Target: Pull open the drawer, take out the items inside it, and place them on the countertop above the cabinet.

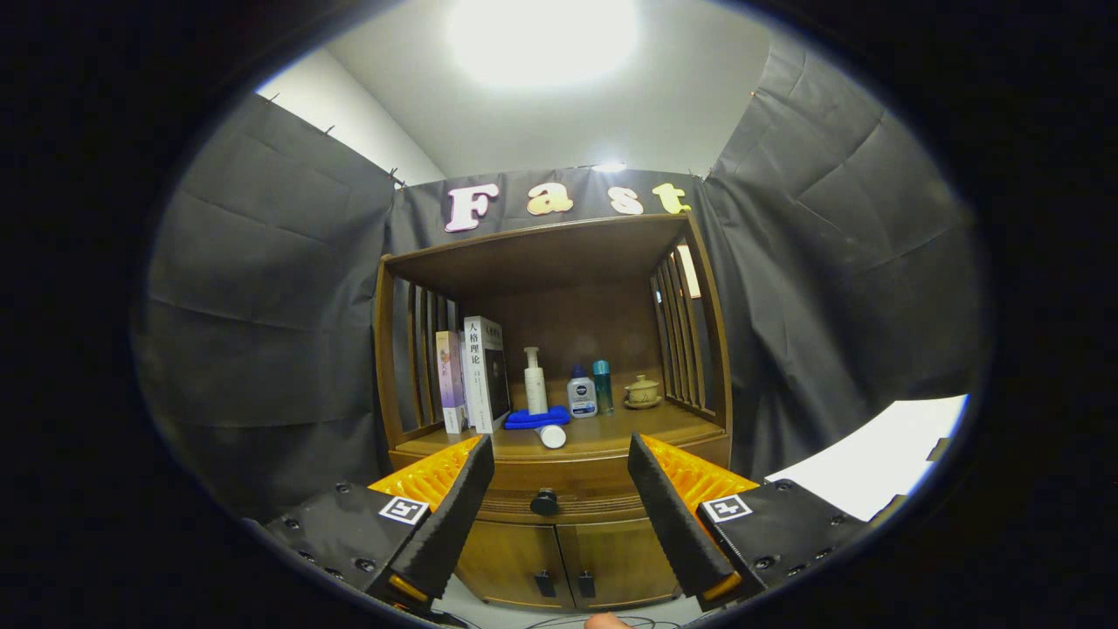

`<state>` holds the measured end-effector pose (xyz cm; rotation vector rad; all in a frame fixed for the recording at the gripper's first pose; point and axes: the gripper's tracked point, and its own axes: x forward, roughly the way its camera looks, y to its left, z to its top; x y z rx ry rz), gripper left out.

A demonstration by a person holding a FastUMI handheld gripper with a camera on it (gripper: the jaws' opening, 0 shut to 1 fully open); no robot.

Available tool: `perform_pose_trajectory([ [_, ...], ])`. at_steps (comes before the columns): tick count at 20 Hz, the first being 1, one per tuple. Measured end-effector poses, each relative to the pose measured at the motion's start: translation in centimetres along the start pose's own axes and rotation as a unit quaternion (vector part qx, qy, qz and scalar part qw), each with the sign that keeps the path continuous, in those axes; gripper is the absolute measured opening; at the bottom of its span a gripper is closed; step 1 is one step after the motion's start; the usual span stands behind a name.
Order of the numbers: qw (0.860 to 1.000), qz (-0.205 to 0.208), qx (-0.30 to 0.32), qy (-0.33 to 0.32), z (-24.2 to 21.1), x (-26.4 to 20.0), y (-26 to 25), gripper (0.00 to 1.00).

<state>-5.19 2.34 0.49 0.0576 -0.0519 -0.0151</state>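
A brown wooden cabinet [559,542] stands ahead against the booth wall. Its drawer [524,479] is closed, with a round dark knob [544,502] at its middle. My gripper [559,476] is open and holds nothing. Its fingertips [476,463] frame the drawer front from a short way back, and the knob sits between them, slightly below. On the countertop [611,432] above the drawer lie a blue cloth [535,419] and a white tube [551,436] on its side. The drawer's contents are hidden.
Further back on the countertop stand books [476,376], a white pump bottle [534,383], a small white bottle [582,395], a teal bottle [603,386] and a lidded cup [643,391]. Slatted side panels and a top board enclose the shelf. Two lower doors [563,572] have dark handles. A white surface [873,463] lies right.
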Motion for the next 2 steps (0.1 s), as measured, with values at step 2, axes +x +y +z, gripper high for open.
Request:
perform_pose_trajectory([
  [2,1.0,0.002,-0.002,0.001,0.0,0.0,0.08,0.98],
])
